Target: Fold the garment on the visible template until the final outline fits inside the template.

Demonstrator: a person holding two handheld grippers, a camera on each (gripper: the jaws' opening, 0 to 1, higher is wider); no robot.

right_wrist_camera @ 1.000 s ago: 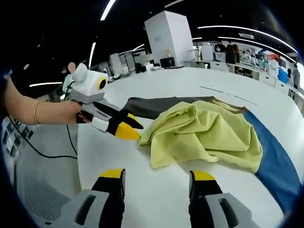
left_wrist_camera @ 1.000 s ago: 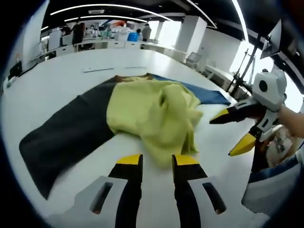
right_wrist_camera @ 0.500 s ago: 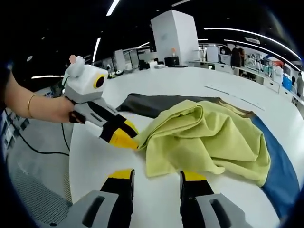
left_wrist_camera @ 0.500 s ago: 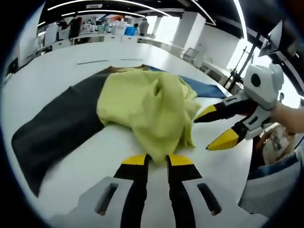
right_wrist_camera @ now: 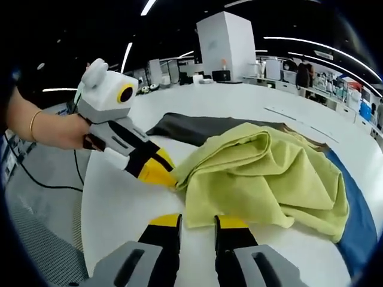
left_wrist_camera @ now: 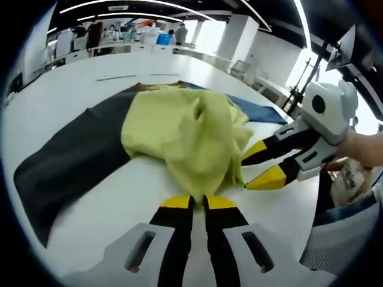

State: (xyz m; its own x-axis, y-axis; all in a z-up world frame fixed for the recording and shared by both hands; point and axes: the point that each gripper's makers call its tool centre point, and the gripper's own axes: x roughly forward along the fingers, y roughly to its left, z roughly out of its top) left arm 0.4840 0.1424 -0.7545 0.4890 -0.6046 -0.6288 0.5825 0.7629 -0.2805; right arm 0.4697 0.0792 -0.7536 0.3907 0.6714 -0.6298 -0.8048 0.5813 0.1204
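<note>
A crumpled yellow-green garment [left_wrist_camera: 185, 128] [right_wrist_camera: 269, 173] lies on a flat template, whose dark grey part [left_wrist_camera: 66, 161] [right_wrist_camera: 185, 127] and blue part [left_wrist_camera: 258, 112] [right_wrist_camera: 358, 221] stick out on either side. My left gripper [left_wrist_camera: 198, 202] [right_wrist_camera: 163, 172] is shut on the garment's near hem. My right gripper [right_wrist_camera: 198, 222] [left_wrist_camera: 256, 164] straddles another stretch of that hem. Its jaws are narrowed but a gap remains, and the cloth edge lies between the tips.
The white table [left_wrist_camera: 78, 89] [right_wrist_camera: 119, 209] stretches wide around the template. A person's hand [right_wrist_camera: 57, 131] holds the left gripper, and a cable [right_wrist_camera: 48, 182] trails off the table edge. Desks and people [left_wrist_camera: 96, 36] stand far behind.
Both grippers moved in to the garment's near hem. The left jaws closed onto the cloth. The right jaws narrowed from wide apart to a small gap.
</note>
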